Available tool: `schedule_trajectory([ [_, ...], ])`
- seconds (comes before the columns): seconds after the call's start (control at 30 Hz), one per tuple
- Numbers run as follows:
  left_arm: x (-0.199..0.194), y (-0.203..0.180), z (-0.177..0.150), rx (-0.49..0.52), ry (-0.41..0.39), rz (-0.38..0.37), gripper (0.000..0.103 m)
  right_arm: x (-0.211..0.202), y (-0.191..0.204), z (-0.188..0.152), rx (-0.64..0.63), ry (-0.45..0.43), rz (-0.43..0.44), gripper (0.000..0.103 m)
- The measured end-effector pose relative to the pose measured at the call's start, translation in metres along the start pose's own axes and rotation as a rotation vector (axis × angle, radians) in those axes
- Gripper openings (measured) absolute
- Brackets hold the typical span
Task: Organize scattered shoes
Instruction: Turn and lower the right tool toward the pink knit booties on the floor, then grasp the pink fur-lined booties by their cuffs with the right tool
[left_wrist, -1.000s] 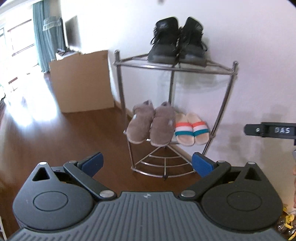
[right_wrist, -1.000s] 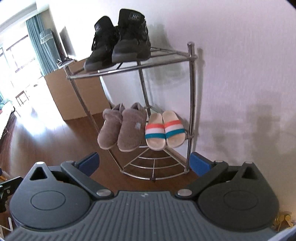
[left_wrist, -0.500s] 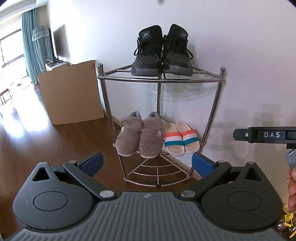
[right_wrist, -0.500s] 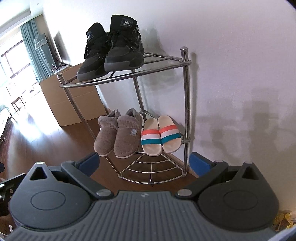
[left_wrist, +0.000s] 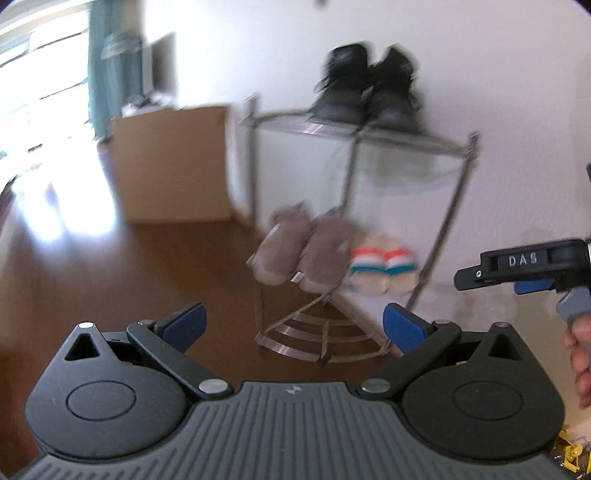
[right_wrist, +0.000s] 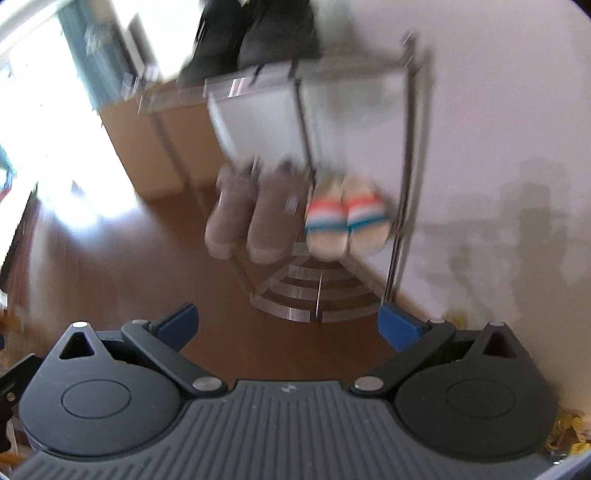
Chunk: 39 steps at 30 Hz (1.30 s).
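A chrome corner shoe rack (left_wrist: 354, 236) stands against a white wall on a dark wooden floor (left_wrist: 110, 280). Both wrist views are blurred, so fine detail is lost.

On the rack's top shelf a pair of black sneakers (left_wrist: 369, 92) sits side by side, toes pointing out into the room. On the middle shelf a pair of grey-brown fuzzy slippers (left_wrist: 303, 251) lies side by side, toes hanging over the front edge. Just beside them, nearer the wall, lies a pair of cream slides with red, white and teal bands (left_wrist: 380, 266). The bottom shelf looks bare.

The left tool (left_wrist: 293, 326) hovers well short of the rack with its blue fingers wide apart and nothing between them. The right tool (right_wrist: 286, 325) likewise faces the rack, its fingers spread wide and empty. In the left view the right tool shows at the right edge, with the fingers of a hand (left_wrist: 581, 354) wrapped around its handle.

A cardboard box (left_wrist: 173, 162) leans against the wall to the left of the rack.

As a judgement: all three pairs in view already sit matched and shelved, as the task would leave them. No loose shoe shows on the visible floor, though much of the room lies outside both views, so whether any remain elsewhere cannot be told.
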<state>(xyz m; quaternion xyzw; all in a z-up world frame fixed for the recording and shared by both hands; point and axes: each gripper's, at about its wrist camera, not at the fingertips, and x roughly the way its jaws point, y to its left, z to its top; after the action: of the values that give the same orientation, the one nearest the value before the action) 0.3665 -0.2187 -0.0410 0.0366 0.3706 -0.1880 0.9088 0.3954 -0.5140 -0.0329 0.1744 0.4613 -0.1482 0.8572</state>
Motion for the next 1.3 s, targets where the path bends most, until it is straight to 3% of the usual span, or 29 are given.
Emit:
schedule_trajectory([
  [0.03,0.0,0.004,-0.006,-0.013,0.008,0.01,0.103,0.009,0.008,-0.006,-0.02,0.044,0.007,0.103],
  [0.2,-0.035,0.076,-0.111,-0.237,0.147,0.24,0.103,0.053,0.081,-0.043,-0.208,0.218,0.098,0.103],
  [0.33,-0.078,0.127,-0.187,-0.391,0.184,0.35,0.103,0.068,0.155,-0.083,-0.352,0.293,0.164,0.103],
  [0.5,-0.152,0.195,-0.278,-0.432,0.307,0.45,0.103,0.053,0.246,-0.143,-0.302,0.349,0.239,0.103],
  [0.6,-0.198,0.233,-0.311,-0.46,0.34,0.518,0.103,0.046,0.306,-0.181,-0.306,0.455,0.291,0.103],
  [0.7,-0.226,0.262,-0.332,-0.474,0.361,0.604,0.103,0.043,0.365,-0.212,-0.399,0.532,0.356,0.103],
  [0.83,-0.241,0.288,-0.347,-0.523,0.345,0.714,0.103,0.05,0.43,-0.246,-0.471,0.614,0.396,0.103],
  [0.87,-0.242,0.298,-0.357,-0.588,0.341,0.74,0.103,0.054,0.449,-0.258,-0.49,0.642,0.406,0.103],
  [0.97,-0.227,0.313,-0.367,-0.667,0.356,0.716,0.103,0.084,0.489,-0.298,-0.519,0.718,0.411,0.103],
  [1.13,-0.177,0.335,-0.388,-0.616,0.406,0.694,0.103,0.143,0.547,-0.369,-0.556,0.844,0.411,0.102],
  [1.3,-0.083,0.361,-0.46,-0.621,0.481,0.608,0.103,0.228,0.574,-0.453,-0.566,0.958,0.332,0.102],
])
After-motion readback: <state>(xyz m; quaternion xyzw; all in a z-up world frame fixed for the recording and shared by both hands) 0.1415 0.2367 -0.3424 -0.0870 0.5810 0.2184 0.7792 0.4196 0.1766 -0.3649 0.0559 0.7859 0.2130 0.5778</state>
